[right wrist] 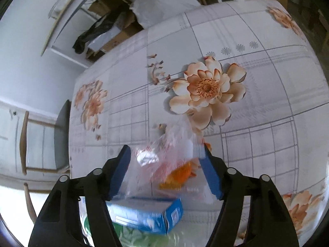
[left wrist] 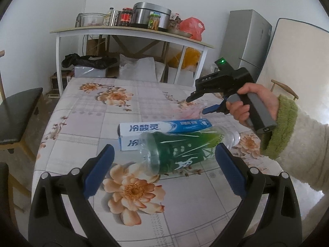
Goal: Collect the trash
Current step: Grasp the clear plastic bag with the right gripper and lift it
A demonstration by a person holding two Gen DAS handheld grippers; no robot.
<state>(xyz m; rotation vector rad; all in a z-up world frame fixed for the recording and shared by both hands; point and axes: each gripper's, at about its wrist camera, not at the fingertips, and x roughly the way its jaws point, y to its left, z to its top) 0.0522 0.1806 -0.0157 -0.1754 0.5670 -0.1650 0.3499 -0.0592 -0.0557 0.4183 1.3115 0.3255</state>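
Trash all lay uncollected on counter [left wrist: 86, 123]: bottle [left wrist: 185, 150] and toothpaste box [left wrist: 164, 127] frame centre, plastic bag [right wrist: 164, 160] beyond. Left hand-held gripper [left wrist: 164, 164] gaped around bottle; right hand-held gripper [right wrist: 166, 170] gaped around bag. Nothing grasped.

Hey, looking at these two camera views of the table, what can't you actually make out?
- Clear bag, right wrist view: motion blur smears it, so the orange contents can't be identified.
- Bottle cap end, left wrist view: hidden behind the left tool's finger.
- Toothpaste box, left wrist view: lower side covered by the bottle.
- Right tool: whether its fingers touch the bag, blur hides.
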